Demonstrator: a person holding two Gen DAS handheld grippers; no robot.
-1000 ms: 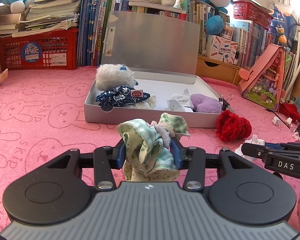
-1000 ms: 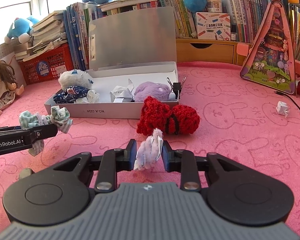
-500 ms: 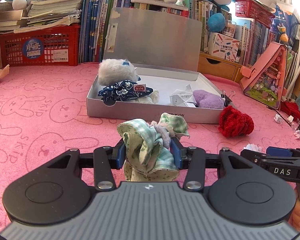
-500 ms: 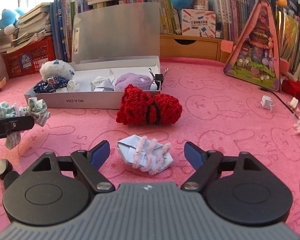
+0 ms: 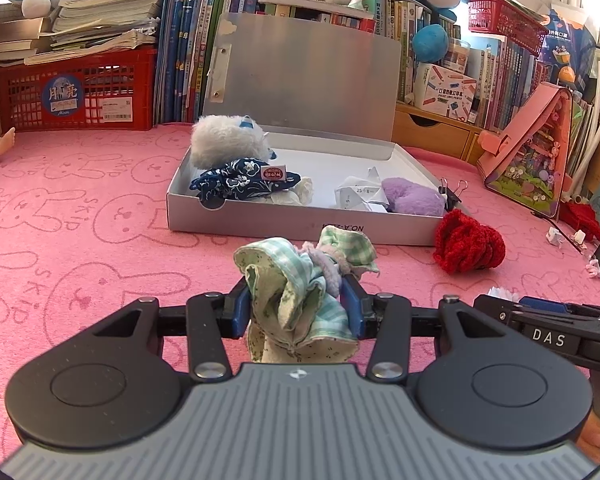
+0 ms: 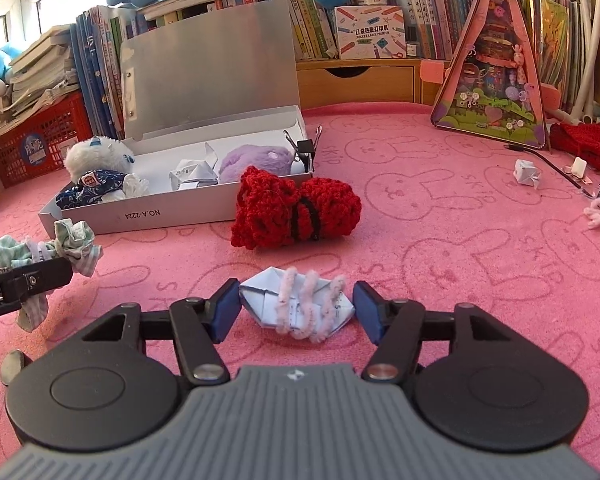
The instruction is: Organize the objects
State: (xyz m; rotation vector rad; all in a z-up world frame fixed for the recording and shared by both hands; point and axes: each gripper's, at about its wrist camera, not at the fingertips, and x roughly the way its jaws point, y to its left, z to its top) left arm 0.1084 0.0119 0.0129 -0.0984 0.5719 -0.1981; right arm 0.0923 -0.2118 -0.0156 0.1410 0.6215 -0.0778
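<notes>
My left gripper (image 5: 296,308) is shut on a green checked cloth bundle (image 5: 300,280) tied with a pale pipe cleaner, held in front of the open grey box (image 5: 300,224). The bundle also shows in the right wrist view (image 6: 60,244). My right gripper (image 6: 296,312) is open, its blue pads on either side of a folded white paper wrapped in pink pipe cleaner (image 6: 300,306) that lies on the pink mat. A red knitted bundle (image 6: 292,214) lies by the box's front right corner.
The box (image 6: 140,216) holds a white plush, a blue floral pouch, folded paper and a purple plush. Its lid stands open behind. Books, a red crate (image 5: 76,92) and a pink triangular toy house (image 6: 492,72) line the back. Small paper scraps (image 6: 526,172) lie at right.
My right gripper let go of the paper-and-pipe-cleaner bundle, which now lies on the mat, then narrowed around it. My left gripper, still holding the cloth, drew nearer the box.
</notes>
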